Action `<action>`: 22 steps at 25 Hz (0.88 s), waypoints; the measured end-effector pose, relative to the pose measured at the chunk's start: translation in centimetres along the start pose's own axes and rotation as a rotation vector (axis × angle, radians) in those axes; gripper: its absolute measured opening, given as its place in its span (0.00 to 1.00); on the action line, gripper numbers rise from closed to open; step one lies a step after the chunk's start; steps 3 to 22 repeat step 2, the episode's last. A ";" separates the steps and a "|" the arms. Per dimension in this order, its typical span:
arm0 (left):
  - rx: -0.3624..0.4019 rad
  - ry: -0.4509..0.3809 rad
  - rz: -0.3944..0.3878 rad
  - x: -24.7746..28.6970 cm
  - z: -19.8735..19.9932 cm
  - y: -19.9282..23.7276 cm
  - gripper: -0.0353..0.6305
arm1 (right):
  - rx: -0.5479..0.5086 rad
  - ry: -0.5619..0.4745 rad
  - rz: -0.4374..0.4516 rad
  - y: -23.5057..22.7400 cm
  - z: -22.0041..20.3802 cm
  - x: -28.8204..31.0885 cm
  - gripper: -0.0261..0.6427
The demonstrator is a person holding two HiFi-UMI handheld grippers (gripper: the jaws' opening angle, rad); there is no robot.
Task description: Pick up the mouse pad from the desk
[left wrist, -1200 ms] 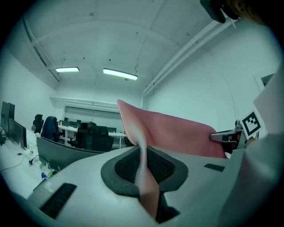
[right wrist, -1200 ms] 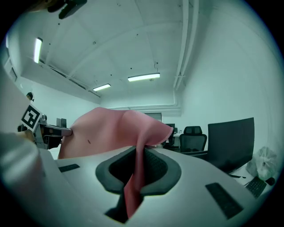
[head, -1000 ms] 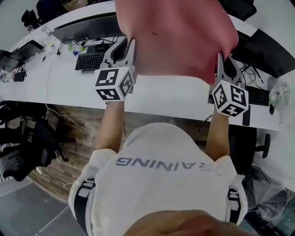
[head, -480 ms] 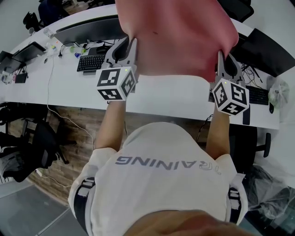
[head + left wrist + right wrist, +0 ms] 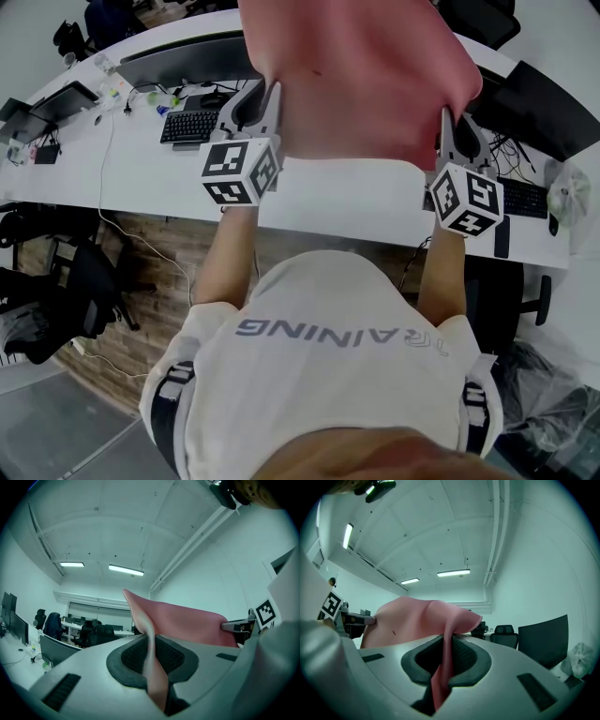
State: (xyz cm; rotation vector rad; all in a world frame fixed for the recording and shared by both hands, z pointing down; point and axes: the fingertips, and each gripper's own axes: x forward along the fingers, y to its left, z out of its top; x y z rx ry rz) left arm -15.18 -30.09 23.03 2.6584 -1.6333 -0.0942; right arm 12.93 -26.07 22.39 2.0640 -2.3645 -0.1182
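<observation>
Crossing the office, the white desk (image 5: 347, 202) holds a keyboard (image 5: 192, 125); left gripper (image 5: 269, 92) and right gripper (image 5: 446, 120) still clench the pink mouse pad (image 5: 366, 75).

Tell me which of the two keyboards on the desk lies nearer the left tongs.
The keyboard at the head view's left, just beside the left tongs. The other keyboard lies far right, beyond the right tongs.

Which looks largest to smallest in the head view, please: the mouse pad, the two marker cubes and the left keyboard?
1. mouse pad, held up near the camera.
2. left cube and right cube: these look alike.
3. keyboard, which is farther off, so its true size is unsure.
</observation>
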 end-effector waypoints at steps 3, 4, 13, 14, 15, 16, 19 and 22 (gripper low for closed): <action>0.001 -0.001 0.005 0.0 0.1 -0.1 0.16 | 0.001 -0.001 0.003 -0.1 0.1 0.0 0.12; 0.001 -0.001 0.005 0.0 0.1 -0.1 0.16 | 0.001 -0.001 0.003 -0.1 0.1 0.0 0.12; 0.001 -0.001 0.005 0.0 0.1 -0.1 0.16 | 0.001 -0.001 0.003 -0.1 0.1 0.0 0.12; 0.001 -0.001 0.005 0.0 0.1 -0.1 0.16 | 0.001 -0.001 0.003 -0.1 0.1 0.0 0.12; 0.001 -0.001 0.005 0.0 0.1 -0.1 0.16 | 0.001 -0.001 0.003 -0.1 0.1 0.0 0.12; 0.001 -0.001 0.005 0.0 0.1 -0.1 0.16 | 0.001 -0.001 0.003 -0.1 0.1 0.0 0.12; 0.001 -0.001 0.005 0.0 0.1 -0.1 0.16 | 0.001 -0.001 0.003 -0.1 0.1 0.0 0.12; 0.001 -0.001 0.005 0.0 0.1 -0.1 0.16 | 0.001 -0.001 0.003 -0.1 0.1 0.0 0.12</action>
